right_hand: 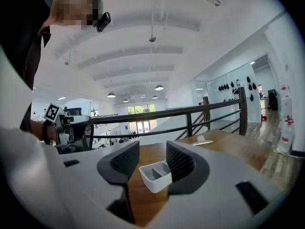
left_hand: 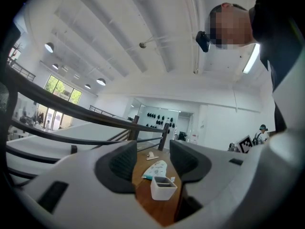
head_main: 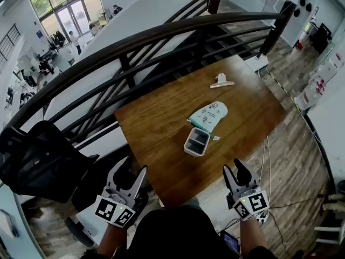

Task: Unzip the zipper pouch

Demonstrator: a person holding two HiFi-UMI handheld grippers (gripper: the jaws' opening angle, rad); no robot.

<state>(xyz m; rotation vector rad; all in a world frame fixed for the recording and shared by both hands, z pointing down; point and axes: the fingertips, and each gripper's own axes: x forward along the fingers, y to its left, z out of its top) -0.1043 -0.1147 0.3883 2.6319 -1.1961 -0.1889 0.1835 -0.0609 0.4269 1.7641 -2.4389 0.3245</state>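
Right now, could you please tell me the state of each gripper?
Left gripper: jaws open, holding nothing.
Right gripper: jaws open, holding nothing.

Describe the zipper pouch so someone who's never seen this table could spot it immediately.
Find the brown wooden table beside the dark metal railing. Near its middle lies a flat, pale mint fabric pouch, between a white clip beyond it and a white two-compartment box nearer the person. It alone is soft and coloured; its neighbours are rigid white.
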